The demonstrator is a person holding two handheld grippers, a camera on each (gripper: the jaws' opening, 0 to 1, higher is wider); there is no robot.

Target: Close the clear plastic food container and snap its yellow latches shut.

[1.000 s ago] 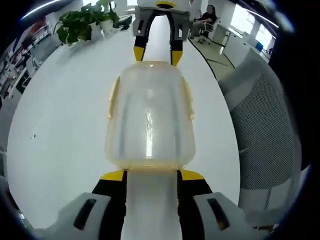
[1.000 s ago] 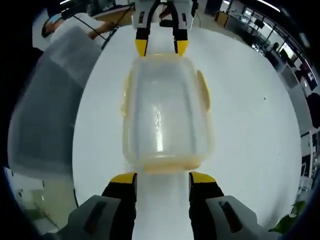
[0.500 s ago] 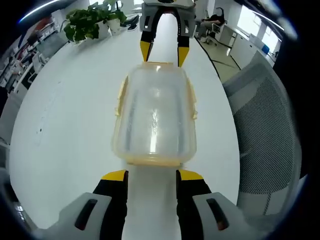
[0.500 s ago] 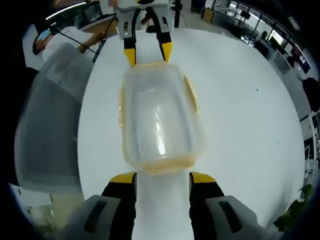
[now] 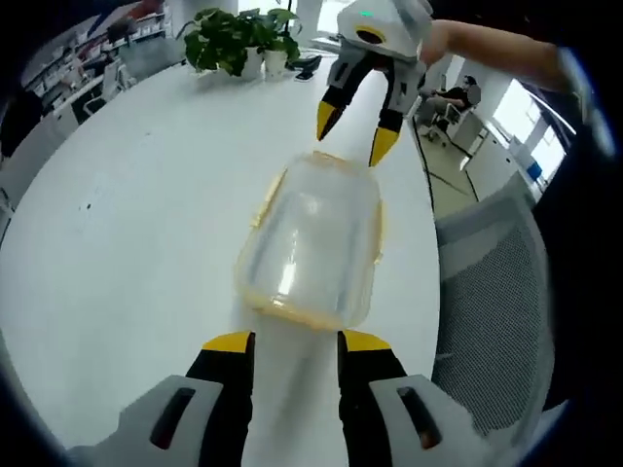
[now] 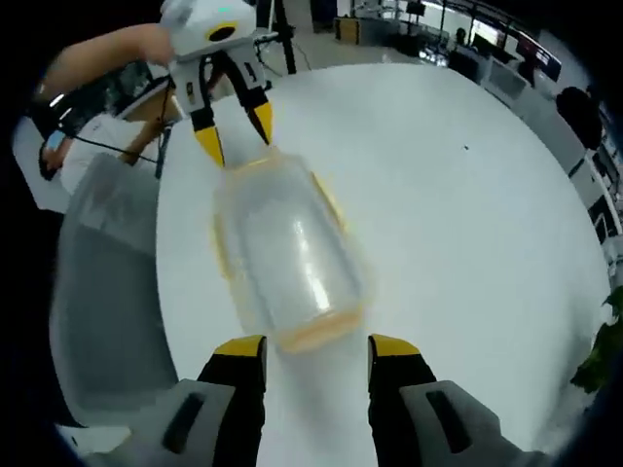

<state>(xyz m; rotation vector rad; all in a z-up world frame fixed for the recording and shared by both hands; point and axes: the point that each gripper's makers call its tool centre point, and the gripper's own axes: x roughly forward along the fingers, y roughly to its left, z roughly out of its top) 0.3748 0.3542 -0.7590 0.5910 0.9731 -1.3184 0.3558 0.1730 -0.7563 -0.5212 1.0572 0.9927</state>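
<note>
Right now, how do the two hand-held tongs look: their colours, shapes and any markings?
Both match. The left tongs have two black fingers with yellow tips, rising from light grey housings that each bear a dark slot. The right tongs are built the same way. Seen from the front in the left gripper view, the right tongs have a white-grey rounded body with a small green light and tapering yellow-tipped fingers. A bare forearm shows behind it, no sleeve visible.

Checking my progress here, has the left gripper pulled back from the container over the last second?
Yes. The left gripper has backed away from the container; white table now shows between them.
</note>
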